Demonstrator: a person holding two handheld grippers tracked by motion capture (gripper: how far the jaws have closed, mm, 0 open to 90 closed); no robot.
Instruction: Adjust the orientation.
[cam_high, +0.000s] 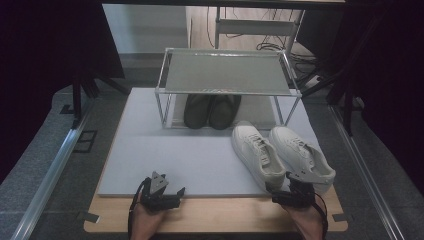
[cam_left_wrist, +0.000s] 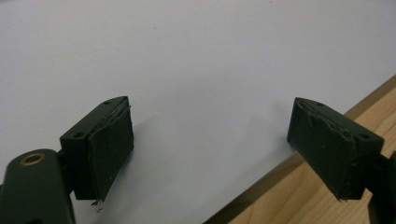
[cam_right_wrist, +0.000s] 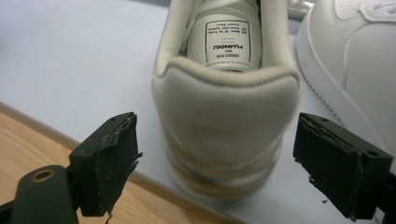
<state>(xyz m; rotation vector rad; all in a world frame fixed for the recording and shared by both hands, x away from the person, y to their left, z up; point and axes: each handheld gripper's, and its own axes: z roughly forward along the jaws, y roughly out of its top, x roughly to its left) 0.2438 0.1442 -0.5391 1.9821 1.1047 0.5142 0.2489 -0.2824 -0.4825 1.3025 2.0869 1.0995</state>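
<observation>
One grey mat (cam_high: 190, 160) is covering a wooden table (cam_high: 215, 215); a metal rack (cam_high: 225, 75) is standing at its far edge, sheltering dark shoes (cam_high: 211, 111). Two white sneakers are lying near right — the left sneaker (cam_right_wrist: 224, 116) is showing a padded heel and a printed tongue label. The right gripper (cam_right_wrist: 219, 168) is standing spread, pads clear of that heel between them. The left gripper (cam_left_wrist: 210, 149) is hovering spread over bare mat — holding nothing.
</observation>
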